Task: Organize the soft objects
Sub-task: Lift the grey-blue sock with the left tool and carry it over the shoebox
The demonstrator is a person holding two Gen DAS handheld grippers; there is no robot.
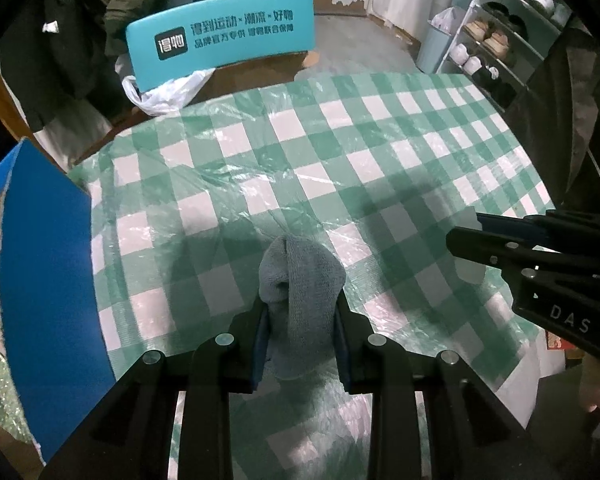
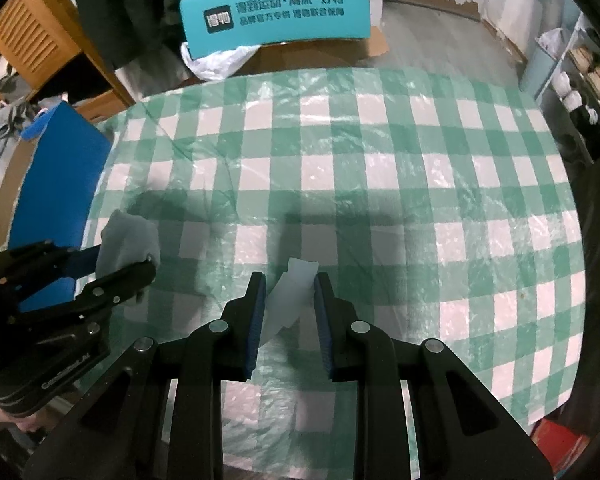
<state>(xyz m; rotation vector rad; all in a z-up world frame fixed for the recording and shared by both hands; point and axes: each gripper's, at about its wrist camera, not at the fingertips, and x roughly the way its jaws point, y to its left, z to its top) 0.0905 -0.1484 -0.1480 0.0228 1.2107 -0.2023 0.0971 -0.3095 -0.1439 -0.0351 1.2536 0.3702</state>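
It looked like a lived-in room of a home, doubling as storage. A table [image 2: 380, 152] wore a green-and-white checked cloth under clear plastic film. Behind it stood a teal cardboard box [image 2: 276, 12] printed with Chinese text, with plastic bags [image 2: 216, 64] beside it. Dark coats [image 1: 60, 40] hung at the left, a shoe rack [image 1: 496, 40] filled with shoes stood at the right, and a slatted wooden cabinet [image 2: 24, 36] sat by the wall.

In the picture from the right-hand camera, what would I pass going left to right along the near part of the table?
Blue flat board → left gripper clamping a grey-blue bunched cloth → right gripper pinching a pale, thin translucent piece → bare green-and-white checked tablecloth under clear plastic.
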